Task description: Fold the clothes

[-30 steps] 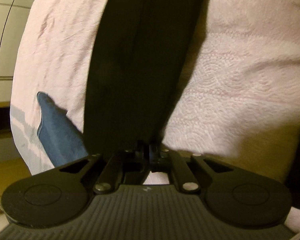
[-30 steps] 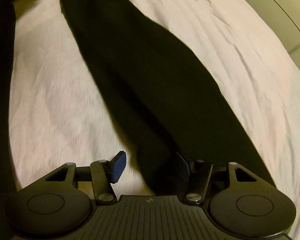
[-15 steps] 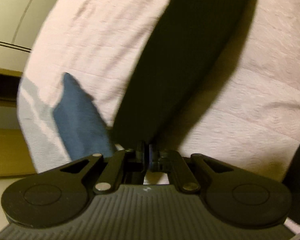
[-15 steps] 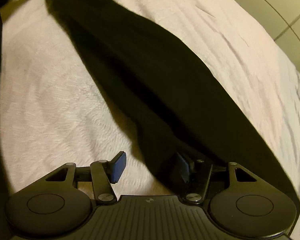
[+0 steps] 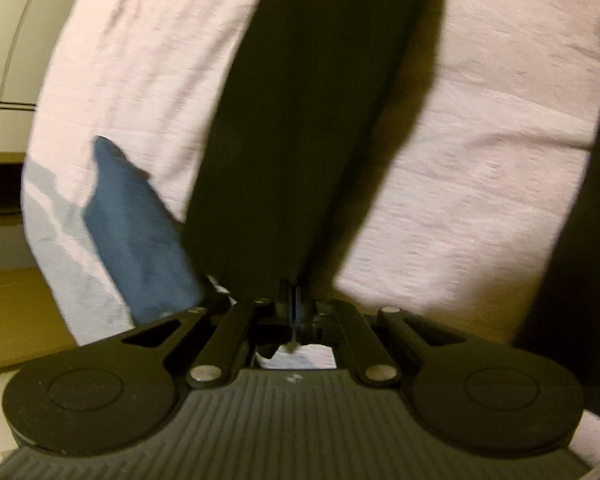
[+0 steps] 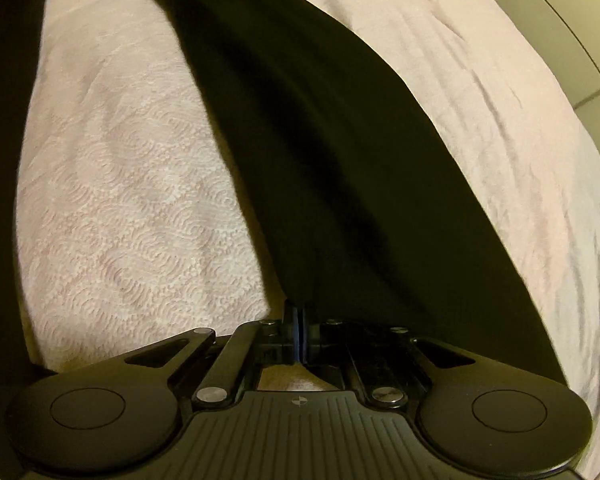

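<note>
- Blue cloth (image 5: 136,232): lying at the left edge of the pink bedspread (image 5: 148,80), just beside the black garment; unfolded or folded, cannot tell.
- Left gripper (image 5: 293,300): clenched on the near end of a black trouser leg (image 5: 312,120); leg stretched away up the bedspread, its gripped end raised off the cover, judging by the shadow beneath.
- Second dark strip at the far right edge of the left view: probably the other leg, too dark to confirm.
- Right gripper (image 6: 299,320): pads pressed together on the near end of the other black trouser leg (image 6: 340,160); leg running diagonally across the patterned pink bedspread (image 6: 120,200).
- Progress, as judged: both ends grasped, garment laid out lengthwise, no fold visible yet.
- Remaining, as judged: bringing gripped ends over toward the far end, flattening, then any further garments.
</note>
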A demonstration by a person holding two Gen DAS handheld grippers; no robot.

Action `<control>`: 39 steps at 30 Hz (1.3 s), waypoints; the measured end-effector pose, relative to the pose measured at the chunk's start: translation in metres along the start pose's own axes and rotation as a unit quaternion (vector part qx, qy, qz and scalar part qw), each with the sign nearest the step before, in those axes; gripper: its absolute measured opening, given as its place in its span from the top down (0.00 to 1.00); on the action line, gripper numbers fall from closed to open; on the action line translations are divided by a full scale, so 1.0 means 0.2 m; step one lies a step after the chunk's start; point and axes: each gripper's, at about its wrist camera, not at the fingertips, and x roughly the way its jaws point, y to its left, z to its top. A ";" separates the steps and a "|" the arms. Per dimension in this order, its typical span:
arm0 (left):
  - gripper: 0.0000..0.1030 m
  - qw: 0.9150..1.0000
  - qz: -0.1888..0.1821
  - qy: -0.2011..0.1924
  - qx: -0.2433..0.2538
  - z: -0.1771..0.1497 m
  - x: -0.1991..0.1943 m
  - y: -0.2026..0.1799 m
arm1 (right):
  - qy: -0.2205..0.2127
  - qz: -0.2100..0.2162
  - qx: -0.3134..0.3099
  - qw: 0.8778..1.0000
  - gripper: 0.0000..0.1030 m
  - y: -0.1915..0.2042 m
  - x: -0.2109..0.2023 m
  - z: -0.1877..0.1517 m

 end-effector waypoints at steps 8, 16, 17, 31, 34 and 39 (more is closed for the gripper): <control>1.00 1.000 0.018 -0.006 -0.007 -0.04 -0.06 -0.01 | 0.007 0.014 0.017 1.000 1.00 -0.01 -0.04 0.02; 0.99 0.998 -0.044 0.037 0.035 0.00 0.08 -0.10 | 0.041 0.044 -0.016 0.998 1.00 -0.01 -0.04 0.03; 0.96 0.998 -0.047 0.038 0.024 -0.01 0.06 -0.09 | 0.044 0.050 -0.013 0.998 1.00 -0.01 -0.05 0.03; 0.62 0.981 -0.064 -0.040 -0.179 0.17 0.23 0.53 | -0.024 0.071 0.126 0.989 0.50 -0.22 -0.12 0.31; 0.48 0.978 -0.114 -0.032 -0.172 0.20 0.43 0.62 | -0.013 0.060 0.124 0.990 0.50 -0.30 -0.02 0.34; 0.87 0.967 -0.159 -0.025 -0.196 0.20 0.60 0.68 | 0.015 0.056 0.166 0.984 0.47 -0.46 0.14 0.30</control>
